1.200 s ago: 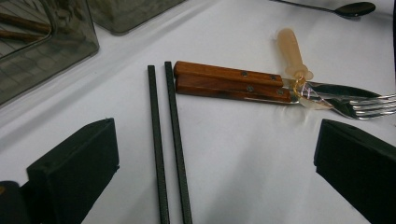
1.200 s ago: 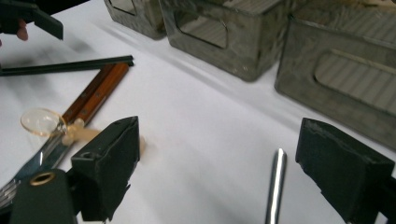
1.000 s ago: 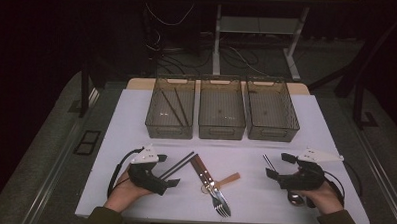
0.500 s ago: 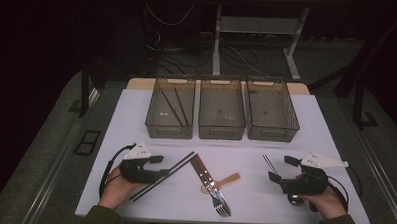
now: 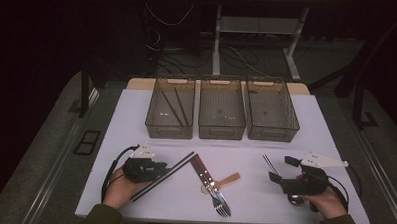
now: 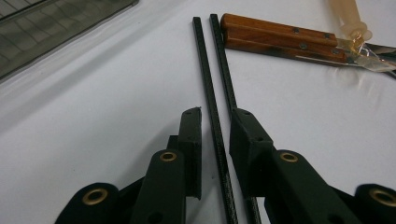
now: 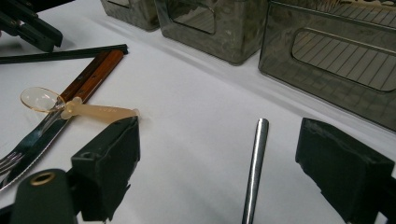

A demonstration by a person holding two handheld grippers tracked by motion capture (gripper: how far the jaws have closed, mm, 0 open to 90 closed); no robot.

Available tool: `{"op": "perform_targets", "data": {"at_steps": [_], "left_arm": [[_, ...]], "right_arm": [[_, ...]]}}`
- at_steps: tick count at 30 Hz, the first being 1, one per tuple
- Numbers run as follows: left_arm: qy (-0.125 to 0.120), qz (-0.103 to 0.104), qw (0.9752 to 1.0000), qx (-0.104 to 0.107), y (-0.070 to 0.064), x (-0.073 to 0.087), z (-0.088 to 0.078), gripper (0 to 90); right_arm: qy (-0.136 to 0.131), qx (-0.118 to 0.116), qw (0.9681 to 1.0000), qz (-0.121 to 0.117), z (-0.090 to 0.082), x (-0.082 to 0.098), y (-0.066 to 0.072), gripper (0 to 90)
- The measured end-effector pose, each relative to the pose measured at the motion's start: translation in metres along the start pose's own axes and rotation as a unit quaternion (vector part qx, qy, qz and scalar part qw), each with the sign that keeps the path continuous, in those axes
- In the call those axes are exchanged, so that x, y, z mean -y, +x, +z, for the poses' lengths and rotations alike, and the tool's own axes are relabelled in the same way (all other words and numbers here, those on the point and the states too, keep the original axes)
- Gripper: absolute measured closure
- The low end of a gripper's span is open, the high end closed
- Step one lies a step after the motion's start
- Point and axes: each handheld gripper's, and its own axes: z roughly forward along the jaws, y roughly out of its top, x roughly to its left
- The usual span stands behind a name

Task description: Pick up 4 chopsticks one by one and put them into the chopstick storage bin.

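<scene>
Two black chopsticks [image 5: 182, 161] [image 6: 205, 60] lie side by side on the white table. My left gripper [image 5: 164, 170] [image 6: 215, 116] sits low over their near end; its jaws have just been closing. One stick runs between the pads with a thin gap at the left pad, and the other lies along the right pad's inner edge. My right gripper [image 5: 280, 169] [image 7: 218, 123] rests at the front right, open wide. A metal chopstick [image 7: 256, 158] [image 5: 268, 163] lies between its jaws, apart from both pads.
A wooden-handled knife [image 5: 200, 167] [image 6: 280, 37], a fork [image 5: 222, 205] and a pale plastic spoon [image 5: 226, 181] [image 7: 93, 109] lie mid-table. Three clear bins [image 5: 169, 128] [image 5: 221, 130] [image 5: 273, 132] stand behind; the left one holds dark chopsticks.
My left gripper's jaws have narrowed from wide apart to close around the black chopsticks. The right hand and its gripper have kept still.
</scene>
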Motion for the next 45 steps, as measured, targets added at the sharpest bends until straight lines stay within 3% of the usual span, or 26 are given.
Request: {"op": "perform_targets", "data": {"at_steps": [9,18,33,36,38,45], "left_arm": [[0.009,-0.003,1.0,0.002,-0.0017,0.0013,0.005,76.5],[0.015,0.008,0.9997,-0.017,-0.0032,0.0018,0.0055,83.7],[0.028,-0.017,0.9993,-0.018,-0.0026,-0.0033,0.0066,85.5],[0.032,-0.014,0.9992,-0.02,-0.0008,-0.0047,0.006,85.5],[0.032,-0.017,0.999,-0.027,-0.0004,-0.0051,0.0048,85.5],[0.023,-0.02,0.9993,-0.022,0.0036,-0.0072,-0.0032,85.5]], "right_arm": [[0.003,0.0,1.0,0.0,0.0003,0.0001,0.0003,14.0],[0.003,0.0,1.0,-0.001,0.0004,0.0001,0.0007,14.1],[0.005,0.0,1.0,-0.007,0.0007,-0.0002,0.002,14.1],[0.003,0.0,1.0,-0.006,0.0005,-0.0003,0.002,14.0],[0.004,0.0,1.0,-0.006,0.0004,-0.0004,0.0018,14.0],[0.002,-0.001,1.0,-0.007,0.0005,-0.0004,0.0023,14.1]]}}
